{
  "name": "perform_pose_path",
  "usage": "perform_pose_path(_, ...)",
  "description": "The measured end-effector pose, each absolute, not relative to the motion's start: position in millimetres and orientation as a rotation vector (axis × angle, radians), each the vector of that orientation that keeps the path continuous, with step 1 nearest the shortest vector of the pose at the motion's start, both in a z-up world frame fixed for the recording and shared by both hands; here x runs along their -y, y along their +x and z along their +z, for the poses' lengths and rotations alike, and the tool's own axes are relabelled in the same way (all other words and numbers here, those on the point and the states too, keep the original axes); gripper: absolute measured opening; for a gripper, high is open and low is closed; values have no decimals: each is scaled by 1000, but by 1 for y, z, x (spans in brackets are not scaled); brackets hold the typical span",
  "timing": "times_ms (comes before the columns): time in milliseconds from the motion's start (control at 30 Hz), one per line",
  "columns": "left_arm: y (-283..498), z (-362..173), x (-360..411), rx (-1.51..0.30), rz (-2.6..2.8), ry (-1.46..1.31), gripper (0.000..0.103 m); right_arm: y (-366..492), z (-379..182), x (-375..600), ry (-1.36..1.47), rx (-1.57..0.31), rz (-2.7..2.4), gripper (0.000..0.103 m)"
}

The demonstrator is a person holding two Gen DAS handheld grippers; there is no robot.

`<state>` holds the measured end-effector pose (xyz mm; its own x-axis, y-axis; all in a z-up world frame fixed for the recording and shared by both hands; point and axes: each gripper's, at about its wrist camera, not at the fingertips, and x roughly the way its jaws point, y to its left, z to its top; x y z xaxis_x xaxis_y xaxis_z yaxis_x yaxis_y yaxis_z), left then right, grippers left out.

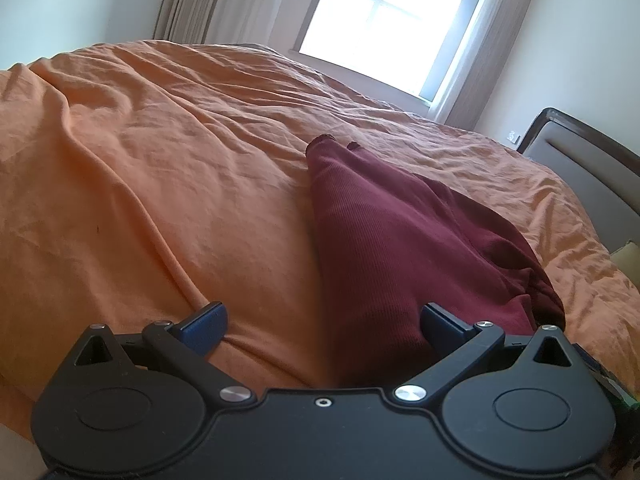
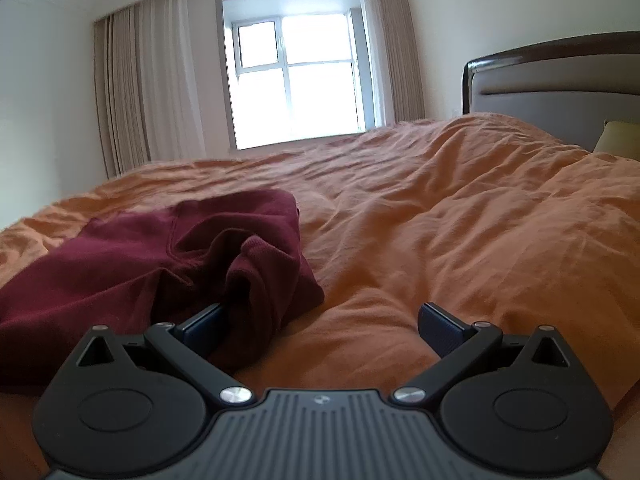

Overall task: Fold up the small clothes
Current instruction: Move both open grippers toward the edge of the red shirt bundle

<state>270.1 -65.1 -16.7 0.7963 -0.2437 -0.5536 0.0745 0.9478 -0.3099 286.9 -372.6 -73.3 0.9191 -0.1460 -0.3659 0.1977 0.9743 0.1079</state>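
Red garment [image 1: 372,240] bunched on orange bedcover [image 1: 160,160], middle of frame. Left gripper [image 1: 324,326] wide apart, empty. Right gripper [image 2: 322,326] wide apart, empty, low beside garment.

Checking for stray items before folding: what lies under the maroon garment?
The maroon ribbed knit garment lies on the rumpled orange bedspread. Anything beneath its bunched folds is hidden.

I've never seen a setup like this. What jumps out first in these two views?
A dark red garment lies rumpled on a wide orange bedspread, under a bright window at the far wall. In the foreground, the black left gripper and right gripper sit low, jaws spread open, holding nothing.
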Motion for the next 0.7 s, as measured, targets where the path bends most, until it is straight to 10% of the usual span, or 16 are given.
perform_pose_path(700,271,-19,66,-635,-177,-281,103,289,-73,373,148,-385,-188,103)
